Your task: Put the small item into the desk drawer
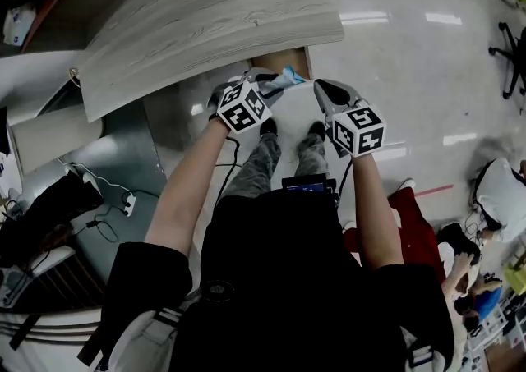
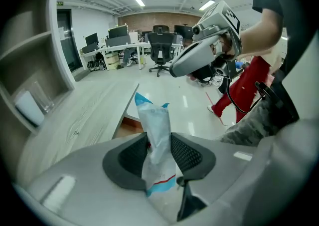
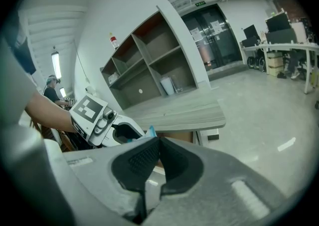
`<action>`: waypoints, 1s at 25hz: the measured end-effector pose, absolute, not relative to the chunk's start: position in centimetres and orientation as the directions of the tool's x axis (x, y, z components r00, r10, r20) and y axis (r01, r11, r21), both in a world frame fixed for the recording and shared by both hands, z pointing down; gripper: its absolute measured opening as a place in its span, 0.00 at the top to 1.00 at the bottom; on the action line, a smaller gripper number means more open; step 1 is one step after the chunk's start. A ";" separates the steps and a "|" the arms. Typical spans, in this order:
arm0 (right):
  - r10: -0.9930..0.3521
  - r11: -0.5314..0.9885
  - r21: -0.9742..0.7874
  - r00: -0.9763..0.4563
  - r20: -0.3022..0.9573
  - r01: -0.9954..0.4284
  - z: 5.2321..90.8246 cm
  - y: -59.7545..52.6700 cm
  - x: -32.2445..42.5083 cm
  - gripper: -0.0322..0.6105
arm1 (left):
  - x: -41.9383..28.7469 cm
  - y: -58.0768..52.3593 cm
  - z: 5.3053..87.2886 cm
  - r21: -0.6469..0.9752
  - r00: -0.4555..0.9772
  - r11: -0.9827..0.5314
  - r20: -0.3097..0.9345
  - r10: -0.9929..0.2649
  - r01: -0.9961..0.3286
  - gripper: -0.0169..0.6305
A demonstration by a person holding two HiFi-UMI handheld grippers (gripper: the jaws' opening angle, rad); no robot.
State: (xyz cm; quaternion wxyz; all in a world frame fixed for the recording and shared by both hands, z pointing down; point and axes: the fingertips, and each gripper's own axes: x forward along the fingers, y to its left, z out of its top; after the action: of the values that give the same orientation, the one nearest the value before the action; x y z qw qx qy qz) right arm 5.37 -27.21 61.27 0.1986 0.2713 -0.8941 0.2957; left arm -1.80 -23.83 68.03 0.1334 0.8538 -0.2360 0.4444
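Note:
A small white packet with blue ends (image 1: 288, 79) is pinched upright between the pads of my left gripper (image 1: 267, 83); in the left gripper view the packet (image 2: 153, 117) sticks up out of the left gripper (image 2: 158, 145). It hangs just in front of the open desk drawer (image 1: 279, 60), whose brown inside shows under the grey wooden desktop (image 1: 205, 29). My right gripper (image 1: 322, 89) hovers close to the right of the packet. In its own view the right gripper (image 3: 158, 142) is shut with nothing between the pads.
A person's legs and shoes (image 1: 292, 140) stand on the glossy floor below the drawer. Open shelves (image 3: 149, 70) rise behind the desk. Cables and a power strip (image 1: 123, 198) lie at the left; office chairs (image 2: 162, 45) stand far off.

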 end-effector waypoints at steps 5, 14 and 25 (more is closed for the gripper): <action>-0.346 0.672 -0.442 -0.780 0.522 -0.594 63.5 -28.4 5.6 0.95 | -1.4 -25.3 71.2 0.019 0.457 -0.864 0.854 -0.247 -0.503 0.73; -0.316 0.663 -0.461 -0.778 0.543 -0.590 64.7 -29.5 6.9 0.95 | -0.8 -27.0 74.2 0.011 0.406 -0.876 0.889 -0.212 -0.483 0.74; -0.281 0.652 -0.476 -0.771 0.572 -0.591 68.2 -30.2 7.5 0.95 | -0.4 -28.1 78.7 0.010 0.365 -0.892 0.914 -0.175 -0.451 0.74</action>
State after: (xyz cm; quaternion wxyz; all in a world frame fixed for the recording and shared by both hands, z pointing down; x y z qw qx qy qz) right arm 7.46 -30.17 68.16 0.2304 0.2479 -0.8790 0.3358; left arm -0.41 -28.10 78.69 0.1305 0.8159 -0.1920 0.5296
